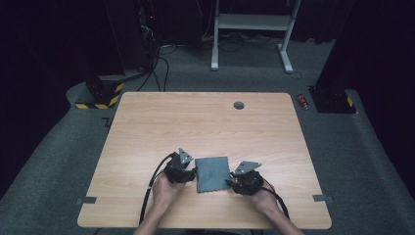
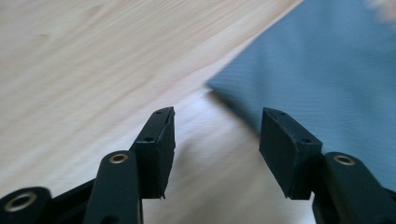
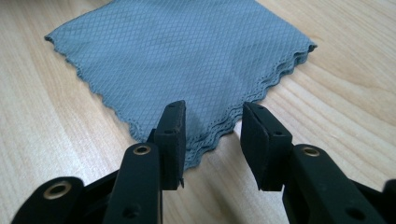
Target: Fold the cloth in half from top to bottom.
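Open claw (image 2: 217, 140) beside grey cloth (image 2: 327, 70)

The high view looks forward and down from above the near edge of the counter (image 1: 205, 122), taking in its whole top. Each gripper view sits low and close over the wood, looking along its own jaws. All three share the folded grey cloth (image 1: 212, 174) (image 2: 327, 84) (image 3: 187, 65).
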`<state>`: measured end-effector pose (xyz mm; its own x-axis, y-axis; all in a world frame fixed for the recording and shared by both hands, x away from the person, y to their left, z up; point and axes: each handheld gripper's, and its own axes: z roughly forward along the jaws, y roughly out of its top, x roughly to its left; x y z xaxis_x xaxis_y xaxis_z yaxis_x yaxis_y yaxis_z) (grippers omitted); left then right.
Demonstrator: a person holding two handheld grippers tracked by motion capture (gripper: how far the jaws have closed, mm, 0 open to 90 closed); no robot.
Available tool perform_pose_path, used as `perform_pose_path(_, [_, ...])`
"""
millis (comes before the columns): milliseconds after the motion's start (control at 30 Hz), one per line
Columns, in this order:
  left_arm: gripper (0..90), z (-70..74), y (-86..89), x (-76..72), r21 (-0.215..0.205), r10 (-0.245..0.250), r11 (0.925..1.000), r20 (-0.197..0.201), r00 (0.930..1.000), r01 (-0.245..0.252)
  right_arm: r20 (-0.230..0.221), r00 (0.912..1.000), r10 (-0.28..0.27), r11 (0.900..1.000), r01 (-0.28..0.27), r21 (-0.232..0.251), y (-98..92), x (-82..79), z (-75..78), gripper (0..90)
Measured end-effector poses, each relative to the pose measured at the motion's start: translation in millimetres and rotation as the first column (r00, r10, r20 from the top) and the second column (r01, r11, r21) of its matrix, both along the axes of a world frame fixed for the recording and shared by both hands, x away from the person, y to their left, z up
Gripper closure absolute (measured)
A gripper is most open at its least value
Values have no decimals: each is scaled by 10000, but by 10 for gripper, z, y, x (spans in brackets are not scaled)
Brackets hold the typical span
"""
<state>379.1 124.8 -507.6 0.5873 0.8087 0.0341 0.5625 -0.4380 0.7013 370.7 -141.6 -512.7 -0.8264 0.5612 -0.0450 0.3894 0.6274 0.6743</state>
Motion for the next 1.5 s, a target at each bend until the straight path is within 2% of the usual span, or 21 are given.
perform_pose_path(33, [451, 8, -18, -37, -402, -201, 9990, -40, 9998, 199, 77, 10000, -56, 10000, 56, 5, 5, 1, 4, 609])
perform_pose_path(67, [443, 7, -54, -75, -600, -442, 9972, -96, 9990, 435, 199, 9996, -188, 9996, 184, 218, 18, 10, 24, 608])
perform_pose_path(167, [439, -48, -100, -96, -189, -511, 9985, -130, 9986, 508, 291, 9993, -233, 9985, 218, 494, 46, 46, 49, 604])
perform_pose_path(233, [437, -83, -95, -101, -136, -488, 9987, -138, 9987, 486, 329, 9991, -277, 9982, 259, 541, 58, 64, 48, 605])
perform_pose_path(300, [426, -100, -47, -112, -424, -354, 9985, -193, 9992, 345, 98, 9993, -351, 9977, 345, 578, 73, 136, -5, 622])
perform_pose_path(367, [420, -106, -4, -143, -398, -302, 9988, -71, 9995, 299, -182, 9995, -255, 9965, 268, 795, 38, 185, -62, 657])
perform_pose_path(600, [410, -122, 63, -198, -798, -183, 9967, -26, 9998, 181, -25, 9995, -304, 9980, 305, 548, 21, 152, -40, 659])
perform_pose_path(633, [404, -121, 124, -235, -1139, -83, 9934, 177, 9998, 103, 108, 9992, -396, 9977, 390, 556, 5, 129, -26, 649])
perform_pose_path(667, [400, -121, 124, -235, -1139, -83, 9934, 177, 9998, 103, 108, 9992, -396, 9977, 390, 556, 5, 129, -26, 649])
perform_pose_path(700, [395, -107, 230, -268, -1712, 186, 9851, 288, 9994, -134, 254, 9975, -659, 9954, 639, 716, -58, 110, -5, 635])
perform_pose_path(733, [391, -107, 230, -268, -1712, 186, 9851, 288, 9994, -134, 254, 9975, -659, 9954, 639, 716, -58, 110, -5, 635])
perform_pose_path(767, [385, -82, 343, -294, -2287, 453, 9728, 291, 9986, -374, 187, 9950, -980, 9907, 957, 964, -153, 104, 10, 624])
perform_pose_path(833, [381, -58, 439, -320, -2592, 682, 9642, 359, 9970, -567, 107, 9917, -1281, 9849, 1260, 1187, -246, 105, 13, 619])
perform_pose_path(967, [380, -50, 559, -352, -2596, 992, 9620, 428, 9941, -849, 75, 9845, -1751, 9758, 1726, 1342, -390, 108, 11, 614])
perform_pose_path(1000, [380, -71, 630, -361, -2544, 1227, 9610, 408, 9916, -1084, 91, 9782, -2076, 9691, 2044, 1378, -478, 111, 10, 613])
perform_pose_path(1100, [381, -100, 699, -361, -2427, 1428, 9613, 355, 9891, -1301, 131, 9727, -2317, 9640, 2279, 1368, -537, 115, 9, 613])
perform_pose_path(1167, [383, -128, 805, -358, -2354, 1735, 9581, 248, 9845, -1630, 185, 9625, -2705, 9550, 2659, 1312, -617, 128, -11, 613])
perform_pose_path(1267, [385, -134, 859, -362, -2375, 1942, 9539, 218, 9807, -1836, 135, 9569, -2900, 9492, 2858, 1320, -666, 138, -27, 613])
perform_pose_path(1300, [385, -134, 907, -368, -2314, 2080, 9527, 246, 9778, -1969, 129, 9517, -3067, 9437, 3022, 1345, -712, 145, -38, 613])
perform_pose_path(1433, [386, -145, 976, -367, -2162, 2290, 9517, 280, 9730, -2178, 85, 9465, -3225, 9390, 3188, 1289, -749, 149, -48, 611])
perform_pose_path(1500, [386, -163, 1015, -369, -2161, 2444, 9478, 205, 9695, -2344, 111, 9426, -3338, 9355, 3298, 1266, -782, 161, -53, 610])
